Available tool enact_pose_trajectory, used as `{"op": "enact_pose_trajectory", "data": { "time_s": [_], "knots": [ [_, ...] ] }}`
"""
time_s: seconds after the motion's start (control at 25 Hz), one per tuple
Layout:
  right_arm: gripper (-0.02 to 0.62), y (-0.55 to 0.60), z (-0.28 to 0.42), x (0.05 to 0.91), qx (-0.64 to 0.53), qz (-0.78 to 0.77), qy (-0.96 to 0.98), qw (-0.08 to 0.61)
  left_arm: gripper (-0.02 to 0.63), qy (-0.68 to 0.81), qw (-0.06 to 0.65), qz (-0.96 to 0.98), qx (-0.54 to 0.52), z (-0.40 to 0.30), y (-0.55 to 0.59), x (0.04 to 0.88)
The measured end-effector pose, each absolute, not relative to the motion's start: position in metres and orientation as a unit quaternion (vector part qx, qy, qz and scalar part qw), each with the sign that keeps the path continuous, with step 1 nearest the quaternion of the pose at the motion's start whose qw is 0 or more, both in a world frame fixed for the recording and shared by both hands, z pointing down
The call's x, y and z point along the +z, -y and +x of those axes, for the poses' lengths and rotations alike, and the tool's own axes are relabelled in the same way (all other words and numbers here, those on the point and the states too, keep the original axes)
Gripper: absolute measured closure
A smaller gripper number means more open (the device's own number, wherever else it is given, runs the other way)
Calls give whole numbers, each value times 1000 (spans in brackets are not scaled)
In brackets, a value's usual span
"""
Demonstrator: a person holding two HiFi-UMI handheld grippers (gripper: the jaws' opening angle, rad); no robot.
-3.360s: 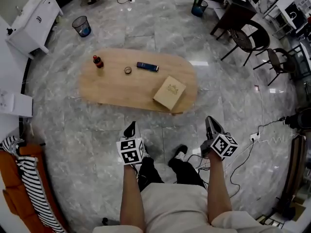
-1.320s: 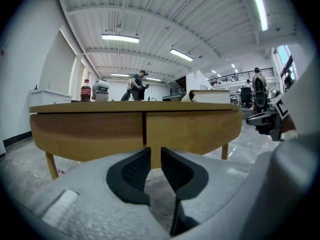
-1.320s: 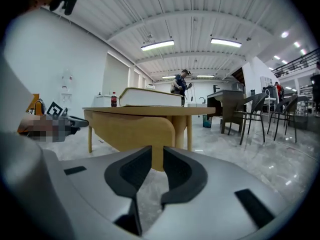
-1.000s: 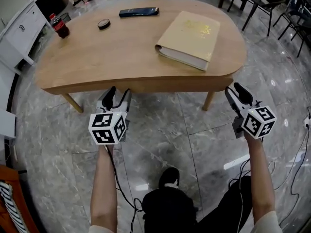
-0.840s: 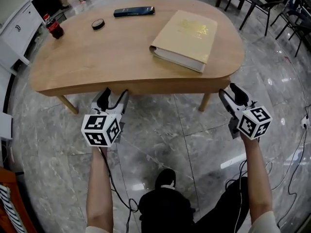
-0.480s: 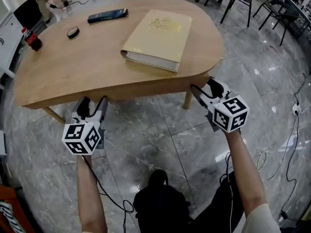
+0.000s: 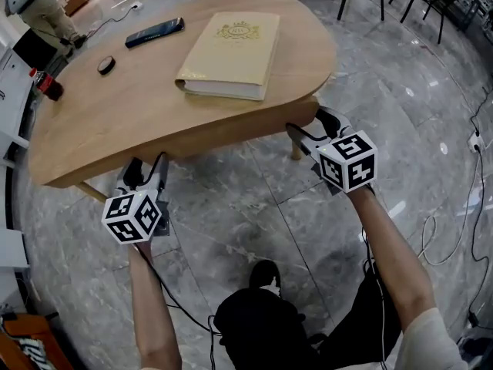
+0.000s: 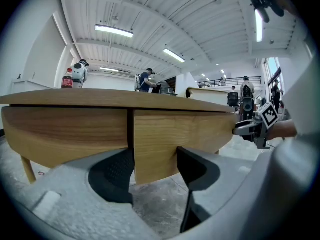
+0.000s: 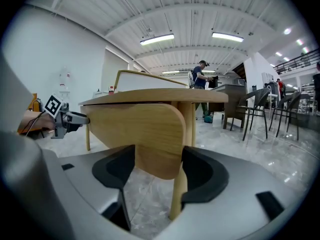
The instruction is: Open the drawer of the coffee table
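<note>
Wooden and curved, the drawer front (image 8: 175, 134) of the light oval wooden coffee table (image 7: 115, 122) lies straight ahead of both your grippers, tucked under the overhanging top. Its long axis runs left to right across your body, following the table's near edge. It appears shut, level with the panel beside it. You have one gripper at each end, so neither hand is clearly the nearer.

Your left gripper (image 7: 146, 168) points at the drawer front's left end. A dark vertical seam (image 8: 131, 144) marks that end and sits just inside the left jaw, with the panel's lower edge showing between the two jaws. These jaws have just been opening and stand wide apart, gripping nothing. Whether a pad brushes the wood cannot be told.

Your right gripper (image 7: 310, 126) faces the rounded right end. The lower corner of that end hangs between its jaws, with a slim wooden table leg (image 9: 180, 184) behind it. These jaws too have just been opening, stand spread wide and hold nothing.

The coming move probably calls for both pairs to close on that lower edge, then a pull towards you, square to the drawer's length.
</note>
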State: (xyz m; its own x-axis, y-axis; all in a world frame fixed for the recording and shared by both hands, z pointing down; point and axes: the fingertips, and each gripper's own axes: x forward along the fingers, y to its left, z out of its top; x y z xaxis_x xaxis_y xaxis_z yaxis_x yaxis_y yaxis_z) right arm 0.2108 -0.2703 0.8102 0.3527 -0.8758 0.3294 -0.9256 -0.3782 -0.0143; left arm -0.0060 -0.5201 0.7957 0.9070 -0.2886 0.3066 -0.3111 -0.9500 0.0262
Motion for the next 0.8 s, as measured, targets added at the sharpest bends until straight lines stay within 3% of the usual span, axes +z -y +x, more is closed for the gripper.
{"op": "enact_pose_trajectory", "data": {
  "time_s": [0.8],
  "knots": [
    [299, 241, 185, 809, 158, 835, 522, 71, 348, 158, 33, 975, 152, -36, 490, 793]
  ]
}}
